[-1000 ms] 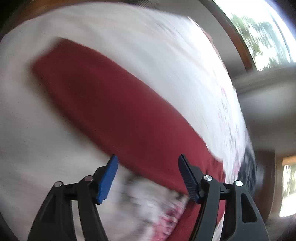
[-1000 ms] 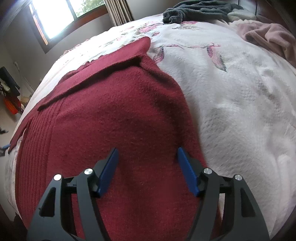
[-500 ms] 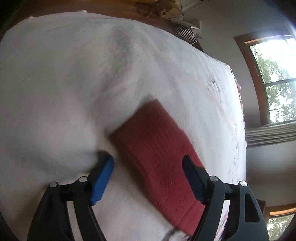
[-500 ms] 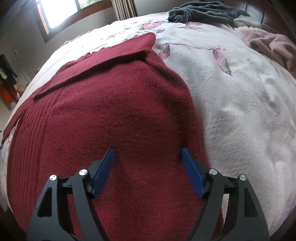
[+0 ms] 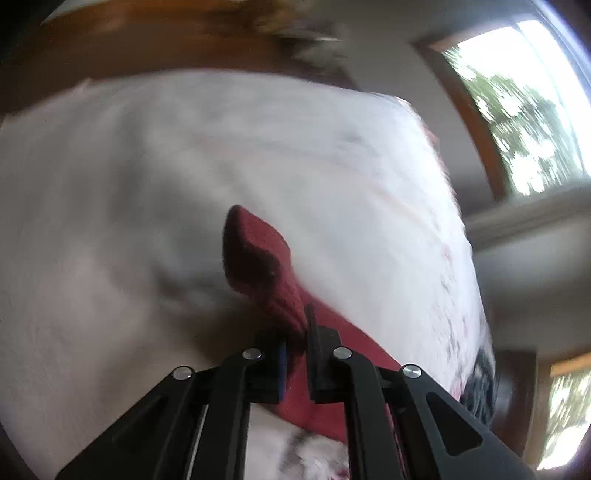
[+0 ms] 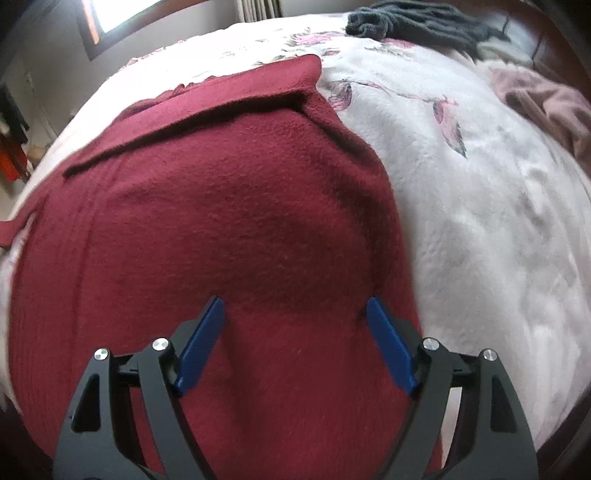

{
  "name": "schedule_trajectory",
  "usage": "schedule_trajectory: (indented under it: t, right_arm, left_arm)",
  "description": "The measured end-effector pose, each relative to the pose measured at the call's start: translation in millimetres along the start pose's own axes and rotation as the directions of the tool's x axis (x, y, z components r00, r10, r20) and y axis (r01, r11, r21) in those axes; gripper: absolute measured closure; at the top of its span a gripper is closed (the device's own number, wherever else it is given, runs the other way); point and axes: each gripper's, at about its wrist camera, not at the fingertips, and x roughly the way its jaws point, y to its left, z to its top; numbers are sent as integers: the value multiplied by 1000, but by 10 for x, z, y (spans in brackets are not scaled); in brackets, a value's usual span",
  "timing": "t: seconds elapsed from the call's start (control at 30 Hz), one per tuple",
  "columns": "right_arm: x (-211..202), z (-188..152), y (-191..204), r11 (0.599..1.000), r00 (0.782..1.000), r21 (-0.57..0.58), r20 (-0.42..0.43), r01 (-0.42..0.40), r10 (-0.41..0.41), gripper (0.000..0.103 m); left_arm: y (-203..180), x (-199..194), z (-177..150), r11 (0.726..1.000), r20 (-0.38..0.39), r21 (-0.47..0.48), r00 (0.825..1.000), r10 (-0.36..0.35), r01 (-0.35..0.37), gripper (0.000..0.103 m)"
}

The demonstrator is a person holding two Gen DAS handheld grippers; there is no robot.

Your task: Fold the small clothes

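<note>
A dark red knitted sweater [image 6: 236, 229] lies spread on the white bedspread [image 6: 498, 221], one sleeve folded across its top. My right gripper [image 6: 295, 325] is open, and its blue pads [image 6: 201, 347] rest low over the sweater's body. In the blurred left wrist view my left gripper [image 5: 295, 332] is shut on the sweater's sleeve end [image 5: 258, 258], whose cuff stands up past the fingertips, lifted off the bedspread [image 5: 110, 221].
A dark grey garment [image 6: 413, 22] and a dusty pink one [image 6: 546, 103] lie at the far side of the bed. A wooden bed frame [image 5: 147, 44] runs along the top of the left view. Windows [image 5: 528, 103] and a wall stand to the right.
My left gripper, open over the red sleeve before, has shut on it and raised the cuff. The right gripper has sunk slightly closer to the sweater and stays open.
</note>
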Motion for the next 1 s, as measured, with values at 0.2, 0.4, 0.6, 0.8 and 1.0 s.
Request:
schedule_trajectory:
  t: [0.2, 0.4, 0.6, 0.8, 1.0]
  right_arm:
    - [-341, -58, 77, 996, 997, 47, 21, -78, 77, 24]
    - [-617, -152, 133, 991, 992, 42, 43, -124, 122, 24]
    - [-681, -215, -18, 988, 990, 75, 42, -136, 133, 24]
    - [-612, -179, -217, 980, 988, 130, 29, -153, 150, 24]
    - [-527, -8, -187, 980, 986, 105, 24, -167, 166, 24]
  left_arm:
    - [-1232, -280, -301, 962, -18, 248, 993, -115, 116, 96]
    - [-2177, -238, -868, 890, -98, 412, 981, -168, 194, 96]
    - [-2994, 306, -1657, 814, -208, 533, 968, -137, 230, 96]
    - [-3435, 1060, -2596, 751, -320, 611, 946, -55, 250, 96]
    - [-3532, 1816, -3407, 661, -374, 721, 920, 115, 210, 93]
